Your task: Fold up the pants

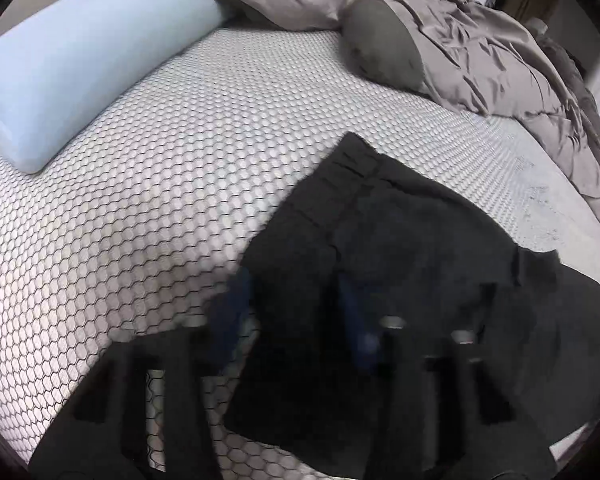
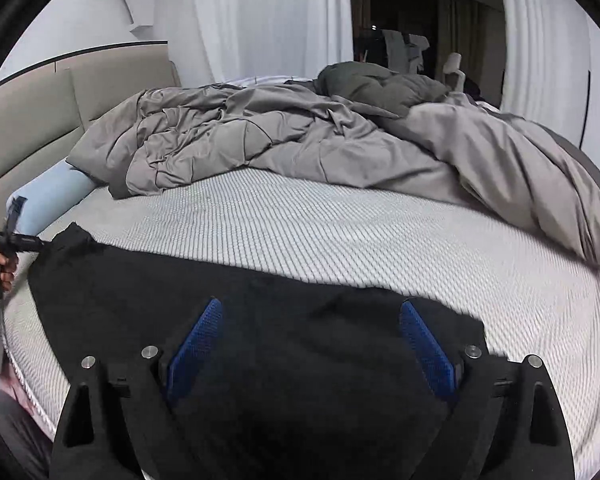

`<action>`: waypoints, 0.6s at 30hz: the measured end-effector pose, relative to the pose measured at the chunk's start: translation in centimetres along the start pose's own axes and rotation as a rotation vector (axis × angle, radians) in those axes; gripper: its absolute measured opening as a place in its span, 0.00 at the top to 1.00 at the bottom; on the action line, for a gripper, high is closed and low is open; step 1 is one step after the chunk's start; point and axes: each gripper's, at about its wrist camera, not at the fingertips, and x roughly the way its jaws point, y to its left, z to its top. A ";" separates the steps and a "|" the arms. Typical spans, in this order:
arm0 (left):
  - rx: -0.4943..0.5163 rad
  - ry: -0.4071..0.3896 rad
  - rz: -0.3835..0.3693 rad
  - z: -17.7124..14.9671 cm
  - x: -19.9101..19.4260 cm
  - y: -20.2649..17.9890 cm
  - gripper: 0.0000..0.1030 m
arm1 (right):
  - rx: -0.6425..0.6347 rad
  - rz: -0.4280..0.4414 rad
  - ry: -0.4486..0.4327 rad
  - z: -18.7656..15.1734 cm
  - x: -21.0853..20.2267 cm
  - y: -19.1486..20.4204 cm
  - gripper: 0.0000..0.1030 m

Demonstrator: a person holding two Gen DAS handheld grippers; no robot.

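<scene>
My right gripper (image 2: 306, 340) hangs just above the black pants (image 2: 228, 312), jaws spread wide and released. My left gripper (image 1: 296, 304) tilts down over the pants' waistband end; its grip I cannot tell. The pants lie flat on the mattress (image 2: 340, 232), near the grey duvet (image 2: 300, 140)

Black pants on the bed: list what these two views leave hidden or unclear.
- Left wrist view: left gripper is motion-blurred against the black pants; any grip is unreadable.
- Right wrist view: right gripper covers the pants' near part; the bottom edge crops it.
- Right wrist view: fold layers merge into flat black.
</scene>
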 end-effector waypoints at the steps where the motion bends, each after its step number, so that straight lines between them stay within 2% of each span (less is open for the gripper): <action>1: 0.006 -0.025 -0.015 -0.4 -0.7 0.1 0.82 | 0.003 -0.007 0.003 -0.2 -0.3 -0.3 0.11; 3: -0.004 -0.071 -0.034 -0.9 -2.7 0.6 0.89 | 0.013 -0.014 0.015 -1.1 -1.0 -1.0 0.11; 8: -0.044 -0.109 -0.048 -2.1 -5.9 2.7 0.90 | 0.040 -0.030 -0.003 -2.9 -3.3 -2.1 0.11; 12: -0.081 -0.020 -0.016 -3.5 -4.7 4.7 0.86 | 0.075 -0.043 0.025 -3.4 -2.5 -3.2 0.11; 14: -0.096 -0.019 -0.013 -4.4 -4.8 5.0 0.83 | 0.102 -0.047 0.040 -3.5 -2.0 -3.8 0.11; 16: -0.123 -0.050 -0.029 -5.0 -6.2 5.1 0.69 | 0.141 -0.037 0.043 -3.7 -2.2 -4.4 0.11; 18: -0.148 -0.080 -0.077 -6.0 -8.0 5.1 0.35 | 0.171 -0.022 0.037 -3.8 -2.9 -5.1 0.11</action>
